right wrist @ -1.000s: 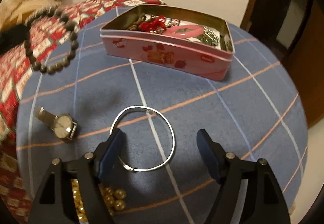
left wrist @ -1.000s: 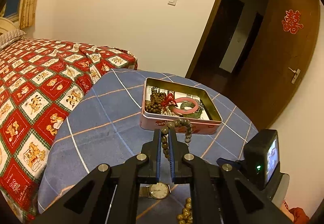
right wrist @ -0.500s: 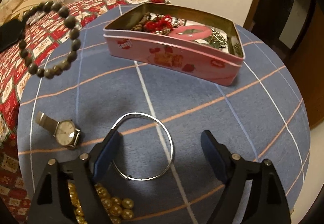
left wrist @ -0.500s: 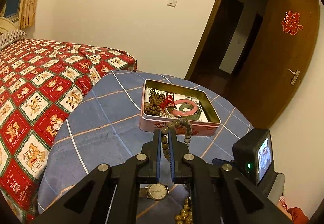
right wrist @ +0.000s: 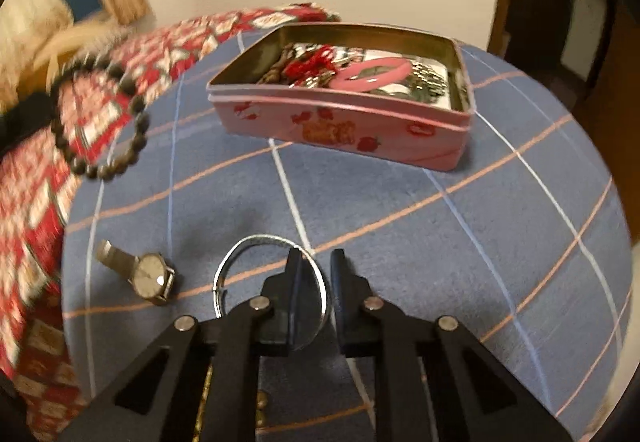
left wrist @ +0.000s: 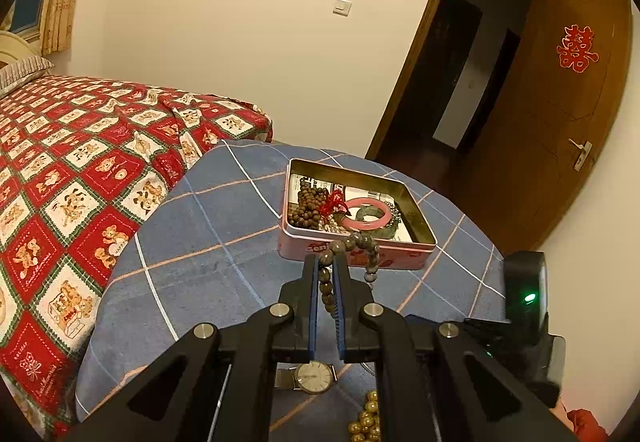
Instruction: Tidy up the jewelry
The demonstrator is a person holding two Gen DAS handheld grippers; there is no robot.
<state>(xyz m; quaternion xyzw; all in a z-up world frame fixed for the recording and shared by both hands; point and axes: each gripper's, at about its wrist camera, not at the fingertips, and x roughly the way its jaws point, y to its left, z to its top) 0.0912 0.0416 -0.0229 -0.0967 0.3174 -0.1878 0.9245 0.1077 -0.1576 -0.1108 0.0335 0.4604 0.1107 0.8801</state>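
Note:
An open pink tin (left wrist: 416,264) (right wrist: 400,140) holding beads, a red tassel and a pink bangle sits on a round blue checked table. My left gripper (left wrist: 325,262) is shut on a dark bead bracelet (left wrist: 360,242) and holds it in the air short of the tin; the bracelet also shows in the right wrist view (right wrist: 132,110). My right gripper (right wrist: 314,262) has closed to a narrow gap around the rim of a silver bangle (right wrist: 240,250) lying on the table.
A wristwatch (right wrist: 150,276) (left wrist: 316,376) lies left of the silver bangle. Gold beads (left wrist: 366,418) lie at the table's near edge. A bed with a red quilt (left wrist: 80,170) stands to the left; a brown door (left wrist: 560,130) is at the right.
My right gripper's fingers closed from wide open to a narrow gap around the silver bangle's rim. My left gripper rose and pulled back slightly with the bead bracelet.

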